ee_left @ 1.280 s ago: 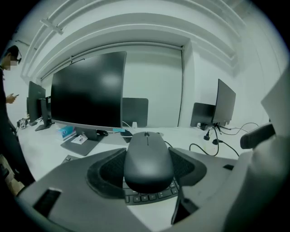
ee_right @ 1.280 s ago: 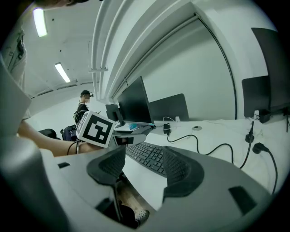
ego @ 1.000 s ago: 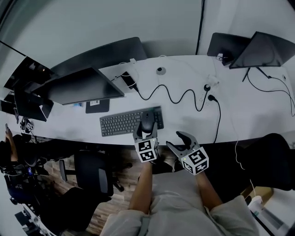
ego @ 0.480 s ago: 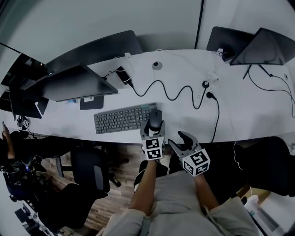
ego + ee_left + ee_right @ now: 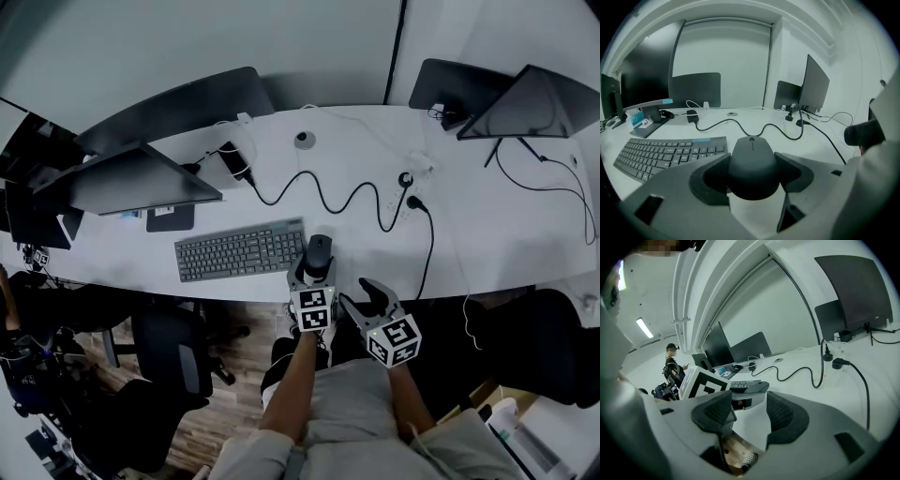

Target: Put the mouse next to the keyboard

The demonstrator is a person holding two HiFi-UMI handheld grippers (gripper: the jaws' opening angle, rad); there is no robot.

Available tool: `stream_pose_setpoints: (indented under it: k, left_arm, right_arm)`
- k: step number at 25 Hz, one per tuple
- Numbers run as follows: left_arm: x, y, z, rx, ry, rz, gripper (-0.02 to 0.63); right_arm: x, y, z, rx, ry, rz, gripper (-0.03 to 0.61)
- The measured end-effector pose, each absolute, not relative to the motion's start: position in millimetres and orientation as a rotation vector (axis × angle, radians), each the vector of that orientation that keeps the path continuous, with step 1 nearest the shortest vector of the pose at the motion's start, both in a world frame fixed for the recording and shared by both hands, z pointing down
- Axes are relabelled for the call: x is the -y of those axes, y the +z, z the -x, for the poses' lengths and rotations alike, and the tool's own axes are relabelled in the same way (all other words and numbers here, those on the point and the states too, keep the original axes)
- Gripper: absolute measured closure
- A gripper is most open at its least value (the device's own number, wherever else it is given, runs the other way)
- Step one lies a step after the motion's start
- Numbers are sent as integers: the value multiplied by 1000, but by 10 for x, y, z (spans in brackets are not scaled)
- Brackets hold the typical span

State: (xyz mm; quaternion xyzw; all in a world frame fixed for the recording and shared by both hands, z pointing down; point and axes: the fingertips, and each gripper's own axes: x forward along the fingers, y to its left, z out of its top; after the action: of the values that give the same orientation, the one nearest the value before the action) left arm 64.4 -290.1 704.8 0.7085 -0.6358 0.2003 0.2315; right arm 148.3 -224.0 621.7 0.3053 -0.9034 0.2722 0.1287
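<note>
My left gripper point(image 5: 317, 269) is shut on the dark grey mouse point(image 5: 319, 250), one jaw on each side of it point(image 5: 752, 164). The mouse is just right of the dark keyboard point(image 5: 239, 251), near the white desk's point(image 5: 487, 234) front edge; whether it rests on the desk I cannot tell. In the left gripper view the keyboard point(image 5: 665, 152) lies to the left of the mouse. My right gripper point(image 5: 368, 296) hangs off the desk's front edge, right of the left one. It is open, its jaws have just been closing a little, and nothing is between them point(image 5: 747, 416).
A black cable point(image 5: 328, 197) snakes across the desk behind the mouse to plugs point(image 5: 412, 202). Monitors point(image 5: 131, 178) stand at the back left and dark screens point(image 5: 525, 103) at the back right. An office chair point(image 5: 173, 352) stands below the desk's front edge.
The left gripper has carried the mouse from above the keyboard's right end to the right of it and lower. The right gripper has sunk a little and its jaws have narrowed slightly.
</note>
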Motion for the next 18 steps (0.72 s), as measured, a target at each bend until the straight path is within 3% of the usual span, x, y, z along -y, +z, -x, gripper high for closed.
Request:
stream_pose_setpoints:
  k: [18]
  left_arm:
    - [2983,7447,-941,1630,637,-1938,314]
  right_arm:
    - [2153,6398,-1827,2552,860,-1047,493]
